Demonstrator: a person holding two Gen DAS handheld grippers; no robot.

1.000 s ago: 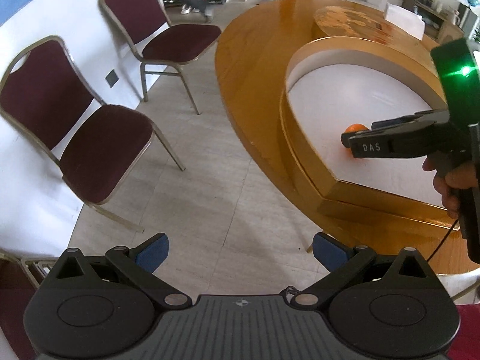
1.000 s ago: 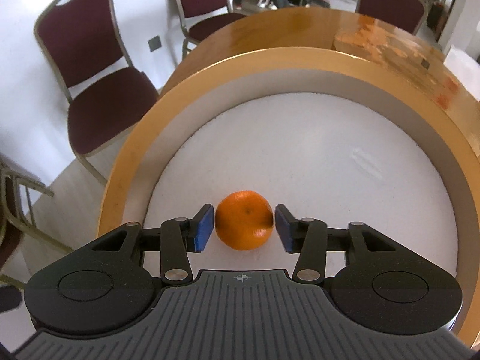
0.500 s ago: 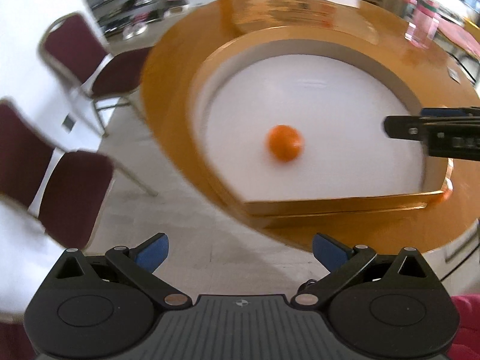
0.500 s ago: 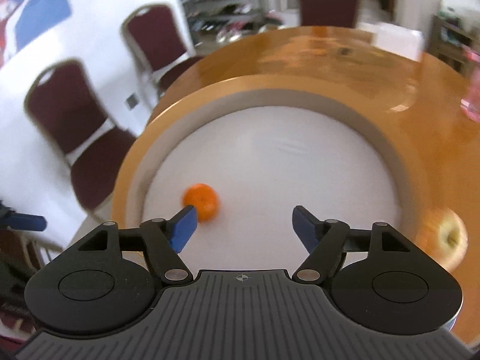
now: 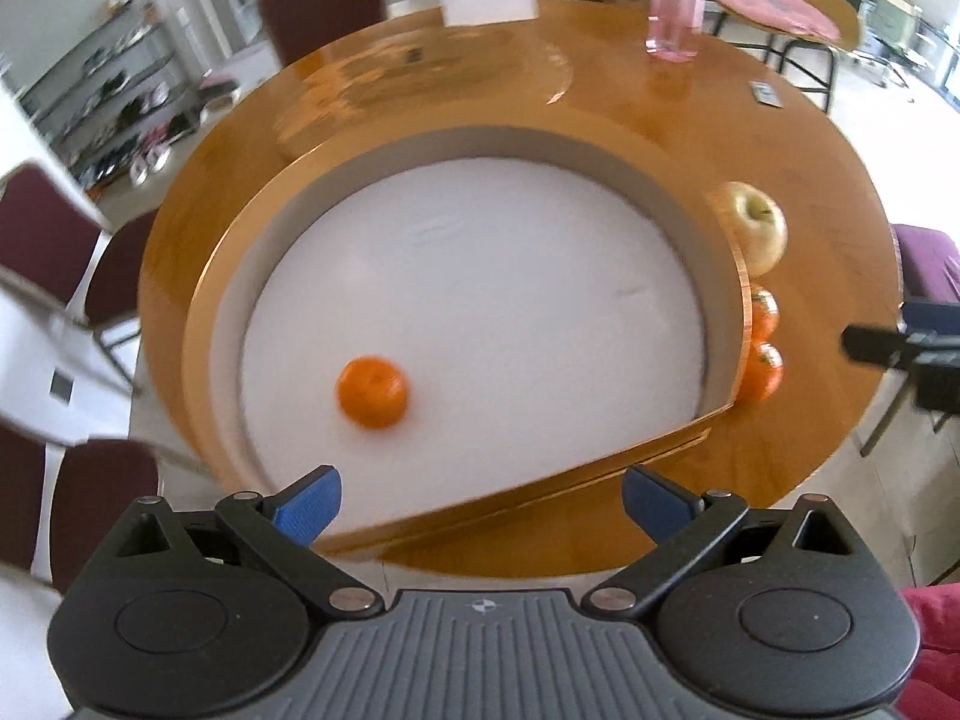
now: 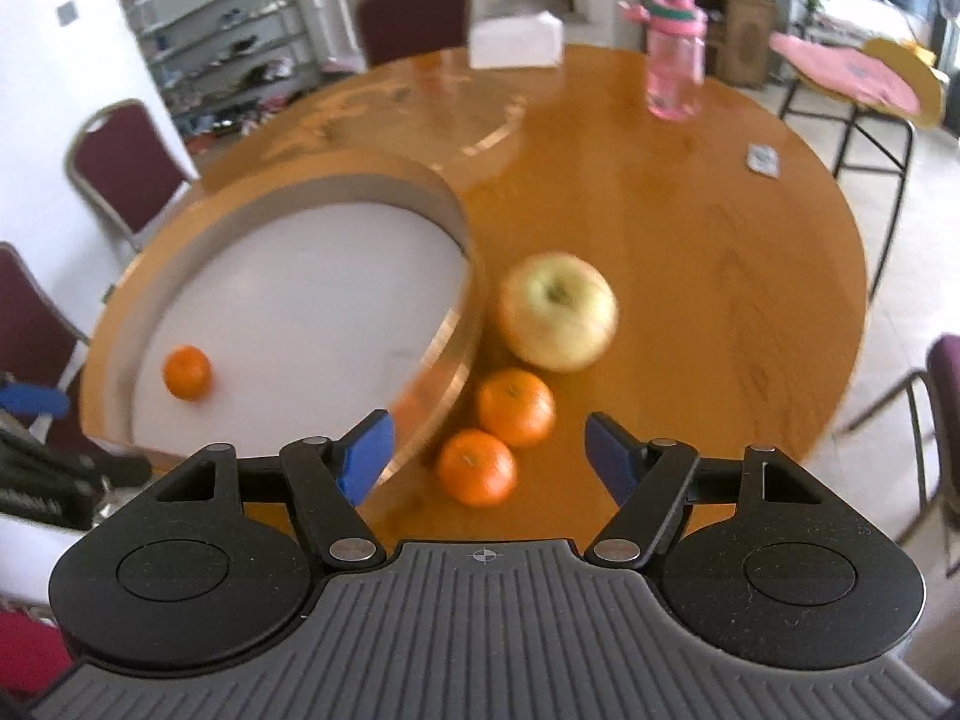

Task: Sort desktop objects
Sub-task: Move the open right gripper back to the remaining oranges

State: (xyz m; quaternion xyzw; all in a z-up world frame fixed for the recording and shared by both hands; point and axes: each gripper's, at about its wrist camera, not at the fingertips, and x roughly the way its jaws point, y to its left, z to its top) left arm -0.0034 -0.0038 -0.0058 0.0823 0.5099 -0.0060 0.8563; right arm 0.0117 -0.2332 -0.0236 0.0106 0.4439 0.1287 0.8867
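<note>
Released a second ago, one orange (image 6: 187,372) now sits alone in the tray (image 6: 336,183); the right gripper (image 6: 489,456), jaws just widened and empty, has swung above two oranges (image 6: 516,407) and one apple (image 6: 558,311) on the table (image 6: 690,252). Left gripper (image 5: 480,501), closing slightly, holds nothing.

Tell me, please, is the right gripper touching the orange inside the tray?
Apart. The right wrist view shows the right gripper open over the table, with the orange lying well away inside the tray.
</note>
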